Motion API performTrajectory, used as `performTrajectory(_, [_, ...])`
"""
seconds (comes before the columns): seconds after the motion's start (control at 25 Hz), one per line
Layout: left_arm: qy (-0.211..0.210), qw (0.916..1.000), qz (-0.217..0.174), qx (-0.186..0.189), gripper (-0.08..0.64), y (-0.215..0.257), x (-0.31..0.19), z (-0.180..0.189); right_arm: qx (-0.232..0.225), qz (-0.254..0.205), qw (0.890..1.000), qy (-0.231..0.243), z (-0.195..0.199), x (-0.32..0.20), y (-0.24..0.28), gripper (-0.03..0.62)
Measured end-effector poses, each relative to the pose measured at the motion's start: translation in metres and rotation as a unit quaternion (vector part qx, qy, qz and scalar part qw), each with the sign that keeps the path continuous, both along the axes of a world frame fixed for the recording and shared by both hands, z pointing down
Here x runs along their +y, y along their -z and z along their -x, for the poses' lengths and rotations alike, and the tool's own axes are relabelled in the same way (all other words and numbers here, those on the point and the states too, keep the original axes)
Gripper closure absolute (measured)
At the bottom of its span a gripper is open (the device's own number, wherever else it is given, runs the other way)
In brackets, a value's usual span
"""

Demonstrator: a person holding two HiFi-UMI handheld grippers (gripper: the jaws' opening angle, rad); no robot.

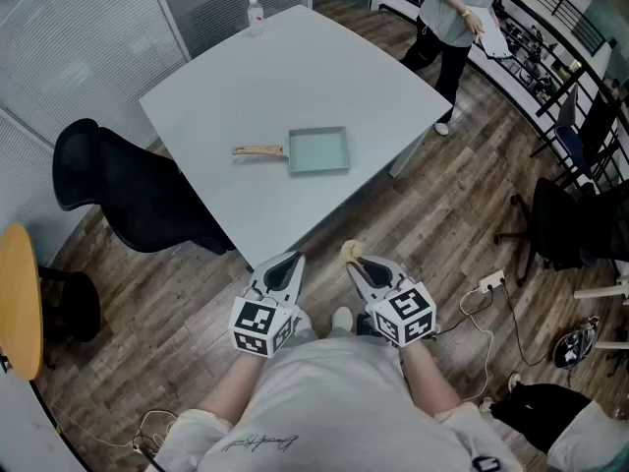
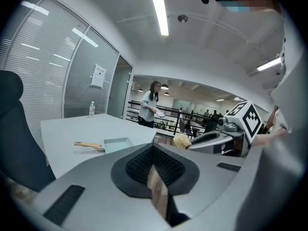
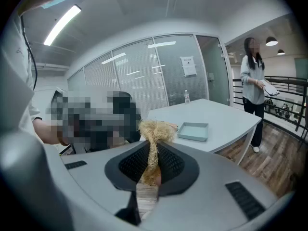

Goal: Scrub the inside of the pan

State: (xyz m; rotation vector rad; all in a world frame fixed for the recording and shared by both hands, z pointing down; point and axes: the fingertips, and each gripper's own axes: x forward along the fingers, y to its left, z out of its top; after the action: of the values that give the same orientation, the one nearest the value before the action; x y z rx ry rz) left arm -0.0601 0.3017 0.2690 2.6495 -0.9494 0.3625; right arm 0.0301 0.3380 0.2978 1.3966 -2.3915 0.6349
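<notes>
Pan (image 1: pixel 319 151) lay untouched, well apart from right gripper (image 1: pixel 358 263), which pinched fibre scrubber (image 3: pixel 155 129); left gripper (image 1: pixel 291 262) closed, empty. Likely needed: steady handle (image 1: pixel 257 150), press scrubber flat inside.

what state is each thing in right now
left tool: shut, empty
right tool: shut on the scrubber
scrubber: pinched, tuft sticking out past the tips
pan: upright on the table, empty, untouched
bottle: upright at the table's far corner

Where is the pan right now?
In the head view the pan lies on the grey table, toward its near edge, wooden handle pointing left toward the black chair.
</notes>
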Motion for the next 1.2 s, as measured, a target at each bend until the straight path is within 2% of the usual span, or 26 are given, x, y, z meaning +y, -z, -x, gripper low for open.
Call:
performTrajectory(0.44, [-0.005,1.0,-0.004,0.006,0.549,0.002,-0.007,0.008,0.006,-0.004,1.0,-0.008,0.008,-0.006,0.001,0.529])
performTrajectory(0.6, [-0.01,0.9999,-0.006,0.009,0.549,0.002,-0.011,0.013,-0.015,-0.003,1.0,-0.019,0.013,-0.01,0.003,0.528])
performTrajectory(1.2, [-0.047,0.9986,0.002,0.024,0.549,-0.001,-0.03,0.029,-0.011,0.004,0.998,-0.055,0.029,-0.018,0.004,0.528])
